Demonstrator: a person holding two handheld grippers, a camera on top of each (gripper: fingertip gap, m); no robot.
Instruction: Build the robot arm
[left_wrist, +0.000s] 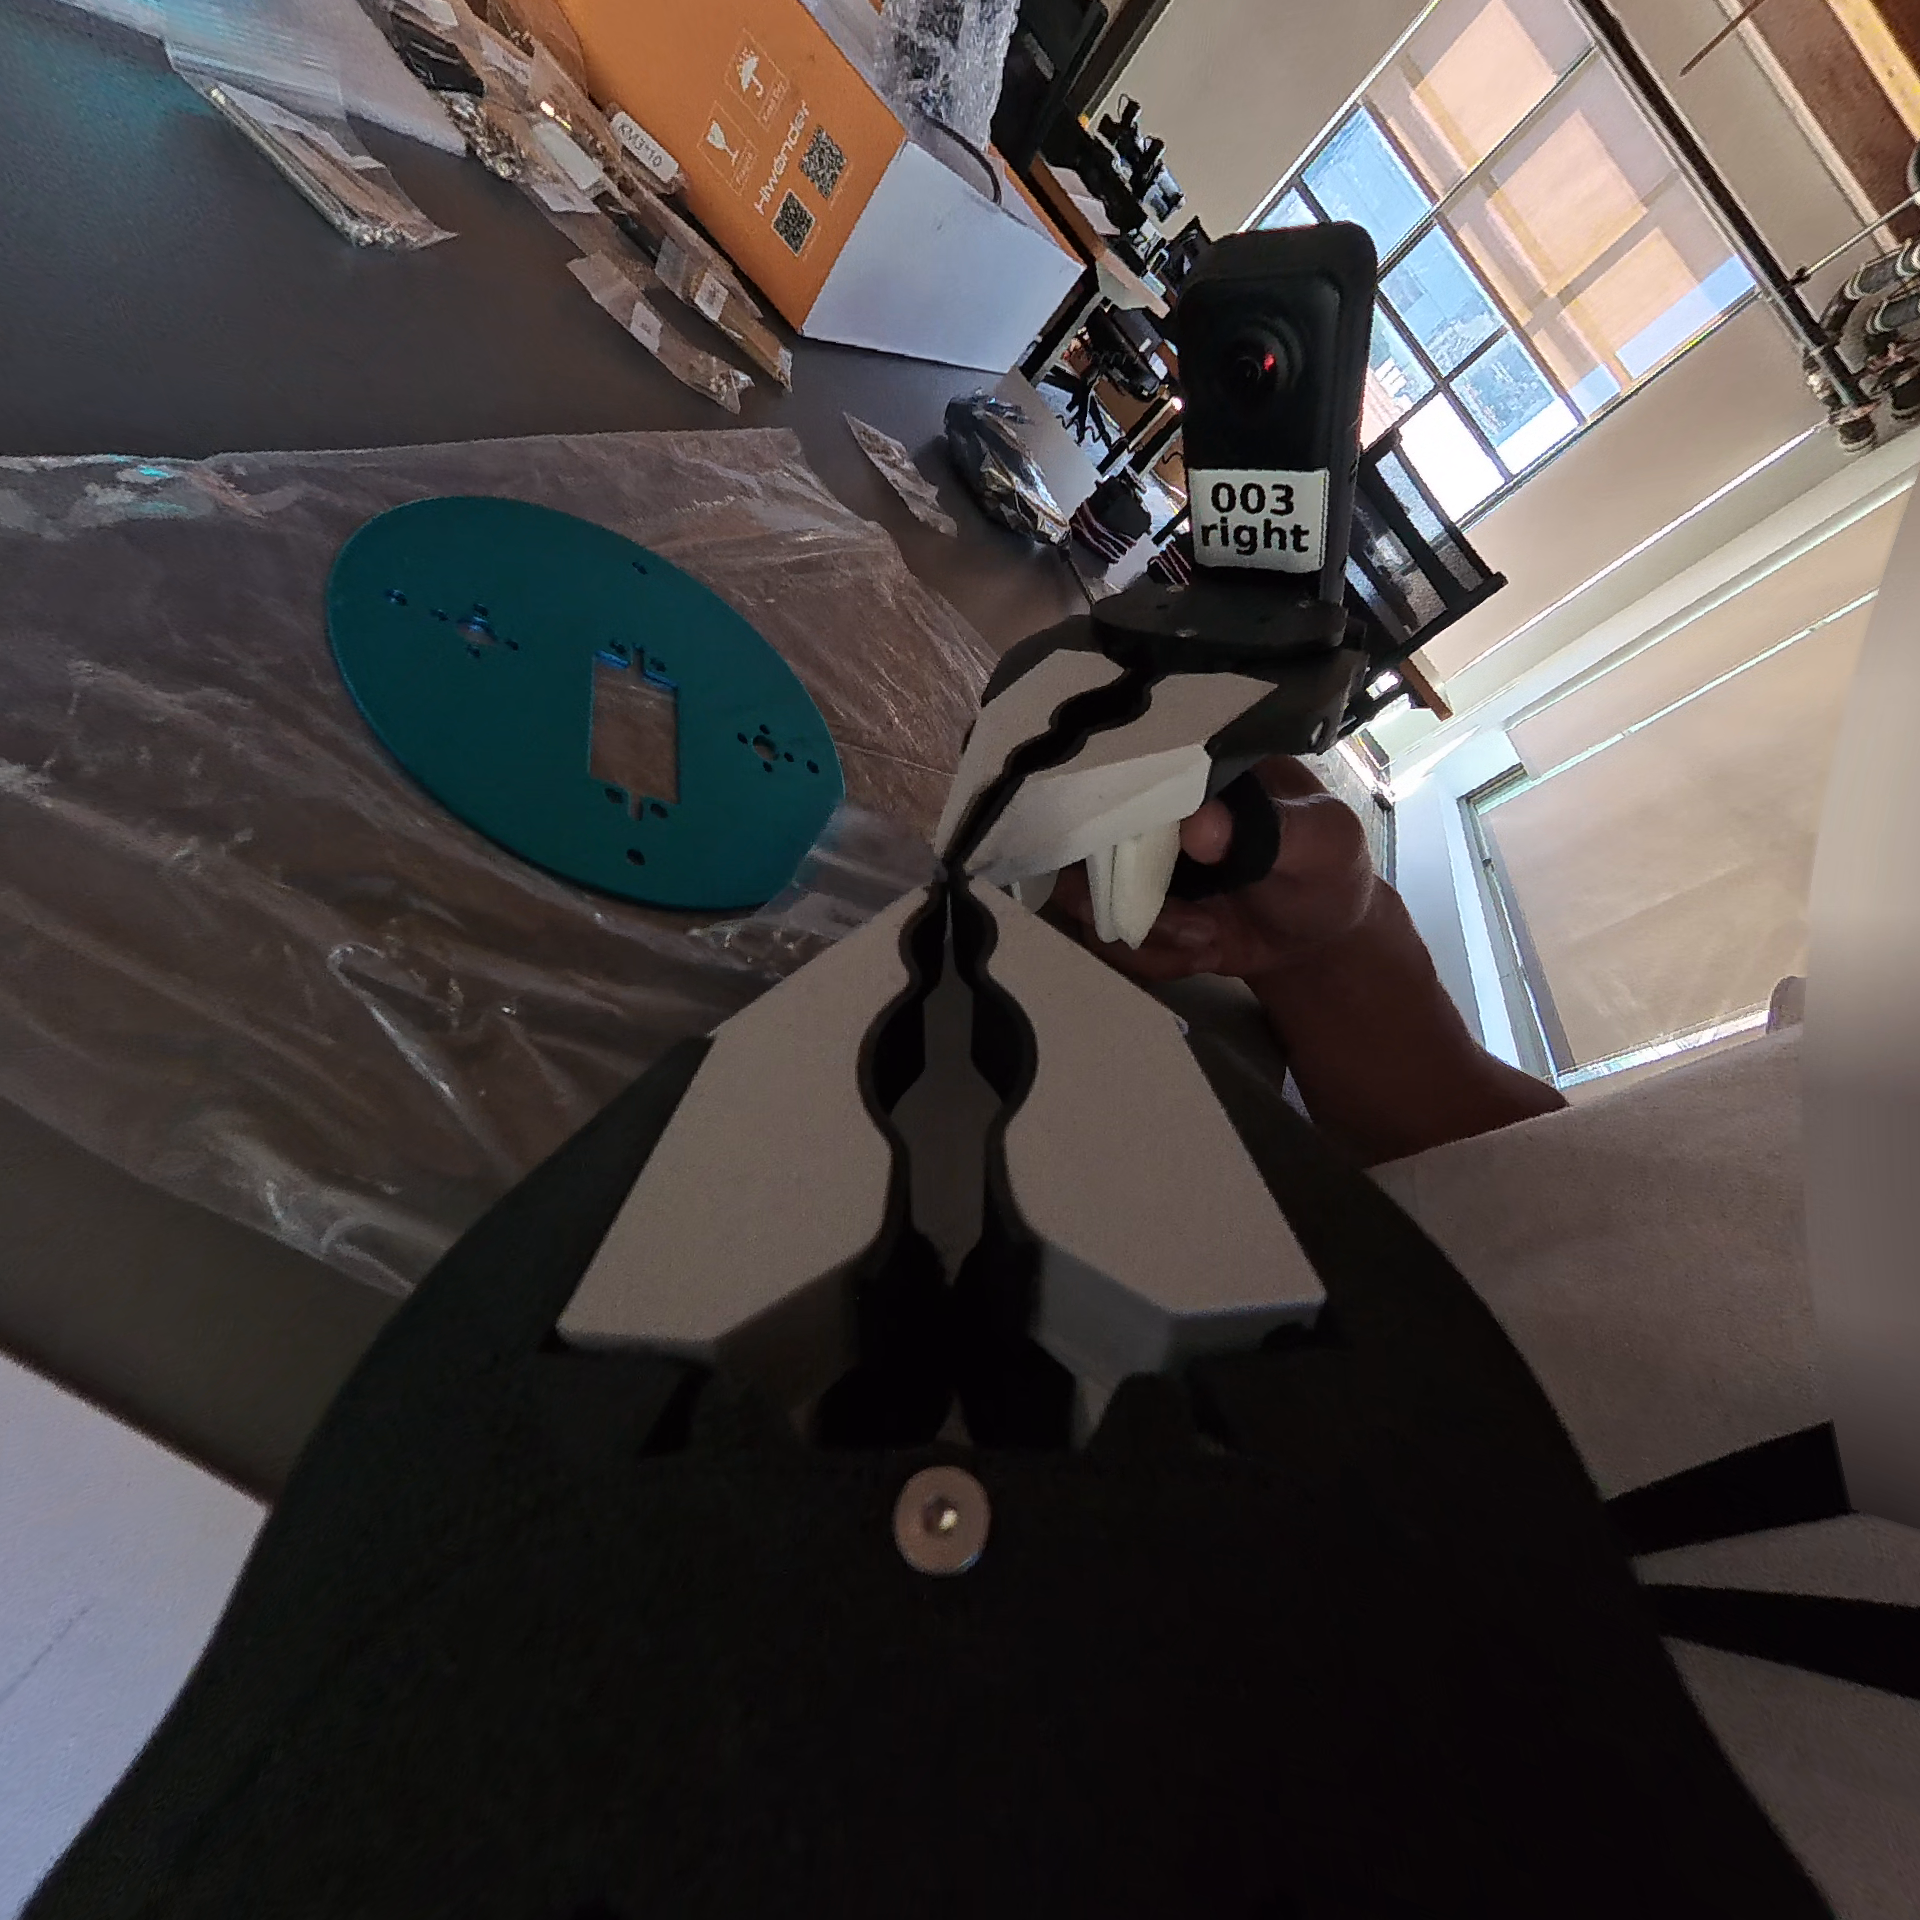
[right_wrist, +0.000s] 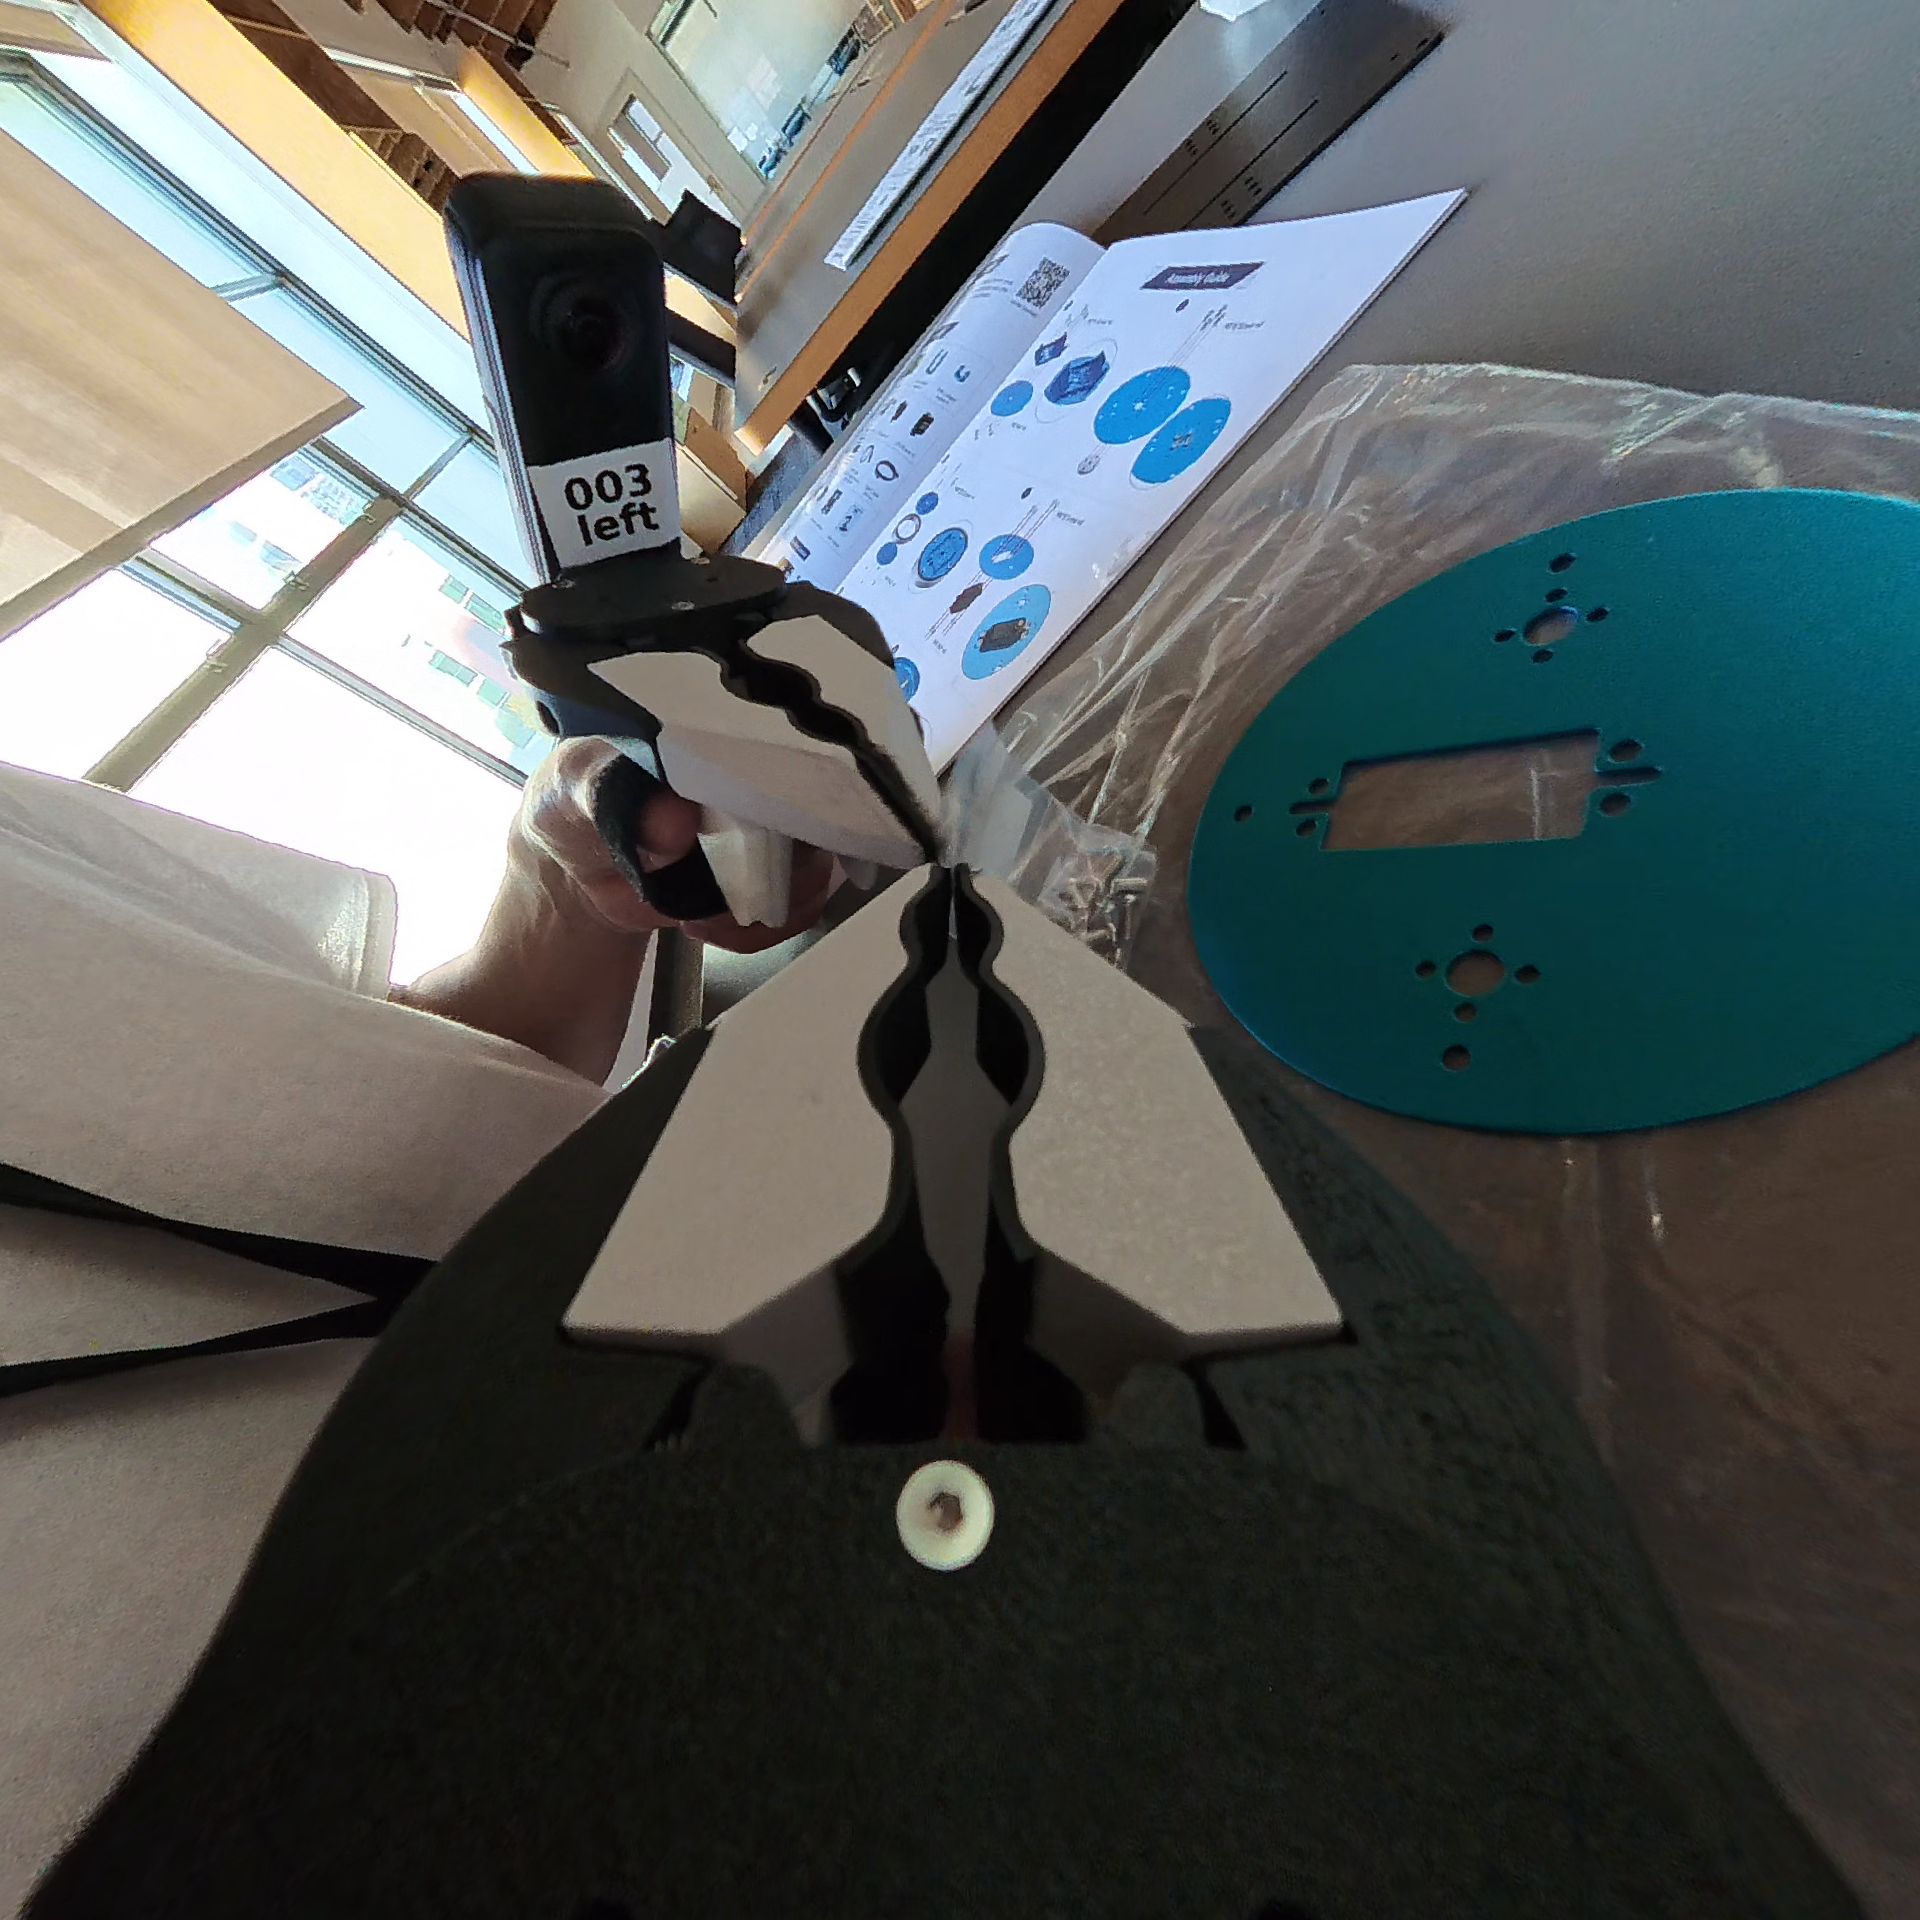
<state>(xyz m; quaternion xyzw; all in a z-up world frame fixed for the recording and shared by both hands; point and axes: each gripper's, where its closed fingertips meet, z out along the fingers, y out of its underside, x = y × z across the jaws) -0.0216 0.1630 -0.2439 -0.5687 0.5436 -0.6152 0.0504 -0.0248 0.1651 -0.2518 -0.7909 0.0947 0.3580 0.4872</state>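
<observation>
My left gripper (left_wrist: 951, 896) and right gripper (right_wrist: 951, 883) are both shut and meet tip to tip in the air above the table's edge. Both pinch the top of a small clear bag of screws (right_wrist: 1091, 883), which hangs behind the tips; in the left wrist view it is hidden. The right gripper (left_wrist: 961, 852) shows in the left wrist view, held by a hand. The left gripper (right_wrist: 928, 844) shows in the right wrist view. A teal round plate (left_wrist: 499, 727) with cut-outs lies flat on a clear plastic sheet (left_wrist: 208, 935) beside the grippers; it also shows in the right wrist view (right_wrist: 1714, 935).
An open instruction booklet (right_wrist: 1195, 343) lies beyond the plastic sheet (right_wrist: 1558, 1299). An orange and white box (left_wrist: 727, 156) and several small bags of hardware (left_wrist: 644, 281) sit at the far side of the dark table (left_wrist: 260, 343). Windows lie behind. The grippers are tip to tip, or close to it. Left tips and right tips are each some 10 centimeters from the teal round plate (left_wrist: 499, 727). Look for it in the right wrist view (right_wrist: 1419, 687) too.
</observation>
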